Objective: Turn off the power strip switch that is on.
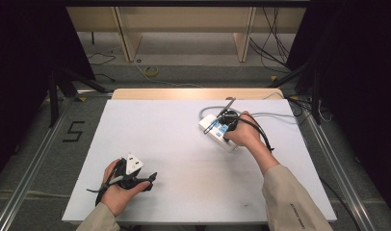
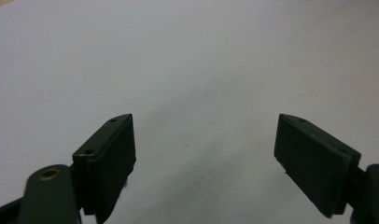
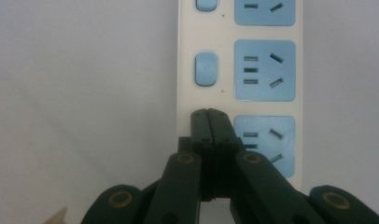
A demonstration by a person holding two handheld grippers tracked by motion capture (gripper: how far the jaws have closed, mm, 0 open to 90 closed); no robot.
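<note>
1. Pressing looks like the work in hand: the right gripper [image 3: 209,114] has its jaws shut tight together, nothing between them, with the closed tips over the power strip [image 3: 239,56] right at one of its blue rocker switches [image 3: 206,69] — likely the bottom one, which the jaws hide.
2. I judge the power strip a stiff, hard plastic bar, light enough to skid on the smooth bench [image 1: 174,144] if pushed sideways; a downward push keeps it put. Its glossy shell would be slippery, so any grasp is best across the narrow width, on the long side walls, clear of the switches and sockets.
3. Its grey cord [image 1: 261,115] is stiff enough to tug the bar round if moved.
4. From the high view, the strip lies at the far right of the bench under the right hand [image 1: 244,134], set at a slant, its cord looping away behind — the right gripper view gives none of that, but shows the sockets and switches up close.
5. The left gripper [image 2: 204,154] has its jaws wide apart over bare bench; the high view places it near the front left, well apart from the strip.
</note>
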